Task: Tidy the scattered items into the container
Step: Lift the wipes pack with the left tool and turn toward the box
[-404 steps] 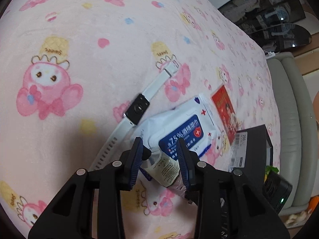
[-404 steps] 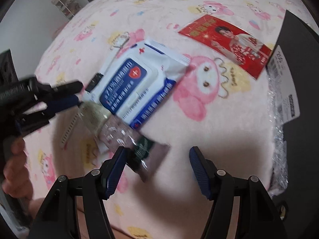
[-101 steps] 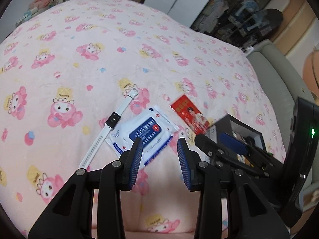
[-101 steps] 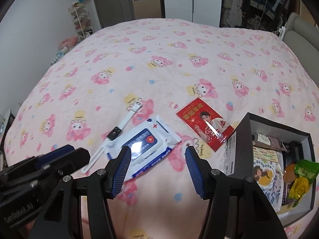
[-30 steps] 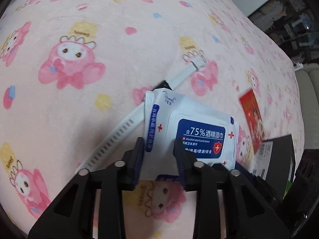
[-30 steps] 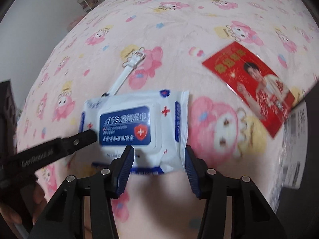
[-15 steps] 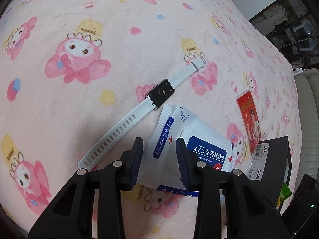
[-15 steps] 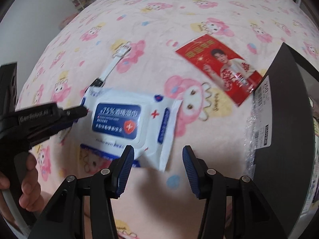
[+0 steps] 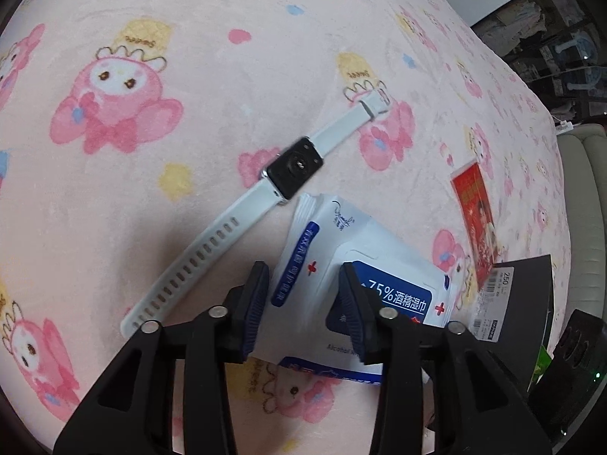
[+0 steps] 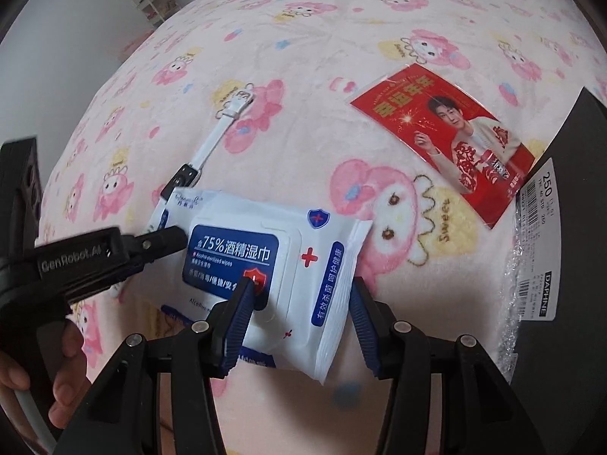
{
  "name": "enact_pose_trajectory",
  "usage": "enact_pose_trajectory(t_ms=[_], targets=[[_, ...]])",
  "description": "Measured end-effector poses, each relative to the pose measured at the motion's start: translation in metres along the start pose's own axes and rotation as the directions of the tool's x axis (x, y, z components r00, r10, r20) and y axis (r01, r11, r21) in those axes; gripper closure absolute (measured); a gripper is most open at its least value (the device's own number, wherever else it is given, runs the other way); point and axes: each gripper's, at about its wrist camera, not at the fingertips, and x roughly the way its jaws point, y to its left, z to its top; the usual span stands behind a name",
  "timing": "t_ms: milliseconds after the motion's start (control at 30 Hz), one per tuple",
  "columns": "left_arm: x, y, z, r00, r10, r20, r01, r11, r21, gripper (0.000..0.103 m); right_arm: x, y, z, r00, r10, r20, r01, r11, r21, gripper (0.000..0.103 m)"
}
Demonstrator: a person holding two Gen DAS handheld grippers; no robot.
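A white and blue wipes pack (image 9: 330, 235) hangs a little above the pink blanket, casting a shadow. My left gripper (image 9: 303, 299) is shut on its near end. In the right wrist view the same pack (image 10: 265, 235) is held at its left end by the left gripper (image 10: 163, 240). My right gripper (image 10: 299, 307) is open, its fingers straddling the pack's right end. A white-strapped watch (image 9: 294, 168) lies flat just beyond the pack. A red card (image 10: 447, 132) lies beside the black box (image 10: 580, 189) at the right edge.
The pink cartoon-print blanket (image 9: 227, 76) covers the whole bed. A white label (image 10: 538, 242) and bubble wrap hang on the box's near wall. A hand (image 10: 64, 371) holds the left gripper's handle. A grey headboard (image 9: 584, 174) and dark shelves stand at the far right.
The left gripper has carried the wipes pack to the right off the watch, which now lies uncovered. The right gripper has closed in around the pack's right end.
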Motion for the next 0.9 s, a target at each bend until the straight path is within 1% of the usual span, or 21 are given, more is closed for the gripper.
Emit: enact_pose_trajectory(t_ms=[133, 167, 267, 333, 367, 467, 567, 600, 667, 733, 767, 800, 833, 867, 900], targets=[[0.003, -0.008, -0.006, 0.998, -0.036, -0.044, 0.038, 0.999, 0.037, 0.061, -0.012, -0.003, -0.011, 1.0, 0.005, -0.005, -0.005, 1.0, 0.016, 0.056], [0.005, -0.01, -0.008, 0.996, -0.057, -0.068, 0.06, 0.997, 0.045, 0.061, -0.017, -0.004, -0.015, 1.0, 0.002, -0.006, -0.002, 1.0, 0.022, 0.056], [0.009, -0.017, -0.015, 0.984, -0.115, -0.135, 0.125, 0.99, 0.067, 0.06, -0.028, -0.01, -0.026, 0.999, -0.031, -0.013, 0.031, 0.999, 0.038, 0.056], [0.008, -0.022, -0.019, 0.981, -0.124, -0.147, 0.137, 0.987, 0.082, 0.059, -0.032, -0.015, -0.032, 0.998, -0.055, -0.02, 0.056, 0.997, 0.053, 0.056], [0.007, -0.024, -0.02, 0.981, -0.123, -0.149, 0.138, 0.986, 0.09, 0.059, -0.033, -0.017, -0.034, 0.998, -0.06, -0.022, 0.061, 0.996, 0.059, 0.056], [-0.003, -0.023, -0.021, 0.994, -0.063, -0.092, 0.072, 0.992, 0.103, 0.059, -0.034, -0.016, -0.038, 0.996, -0.082, -0.016, 0.083, 0.995, 0.047, 0.056], [0.0, -0.02, -0.02, 0.993, -0.069, -0.099, 0.078, 0.993, 0.091, 0.059, -0.029, -0.015, -0.038, 0.994, -0.11, -0.021, 0.111, 0.993, 0.051, 0.056], [0.004, -0.021, -0.019, 0.992, -0.061, -0.11, 0.072, 0.993, 0.092, 0.057, -0.026, -0.017, -0.038, 0.993, -0.115, -0.026, 0.116, 0.992, 0.053, 0.056], [0.013, -0.022, -0.019, 0.99, -0.048, -0.133, 0.061, 0.994, 0.095, 0.054, -0.019, -0.019, -0.038, 0.993, -0.112, -0.033, 0.114, 0.992, 0.057, 0.049], [0.015, -0.024, -0.021, 0.988, -0.05, -0.148, 0.066, 0.992, 0.106, 0.049, -0.013, -0.022, -0.037, 0.996, -0.084, -0.034, 0.086, 0.994, 0.07, 0.043], [0.016, -0.025, -0.022, 0.986, -0.051, -0.156, 0.069, 0.991, 0.112, 0.046, -0.01, -0.024, -0.037, 0.997, -0.066, -0.035, 0.068, 0.995, 0.078, 0.042], [0.017, -0.026, -0.023, 0.985, -0.052, -0.164, 0.072, 0.99, 0.118, 0.046, -0.006, -0.025, -0.036, 0.998, -0.046, -0.037, 0.049, 0.995, 0.087, 0.04], [0.018, -0.027, -0.024, 0.984, -0.053, -0.171, 0.075, 0.99, 0.123, 0.046, -0.007, -0.026, -0.036, 0.999, -0.034, -0.033, 0.037, 0.995, 0.09, 0.04], [0.019, -0.027, -0.025, 0.982, -0.054, -0.179, 0.078, 0.989, 0.129, 0.047, -0.011, -0.025, -0.036, 0.999, -0.028, -0.023, 0.03, 0.996, 0.09, 0.043], [0.02, -0.028, -0.026, 0.981, -0.055, -0.187, 0.081, 0.988, 0.134, 0.051, -0.016, -0.025, -0.036, 1.0, -0.022, -0.014, 0.023, 0.996, 0.089, 0.054]])
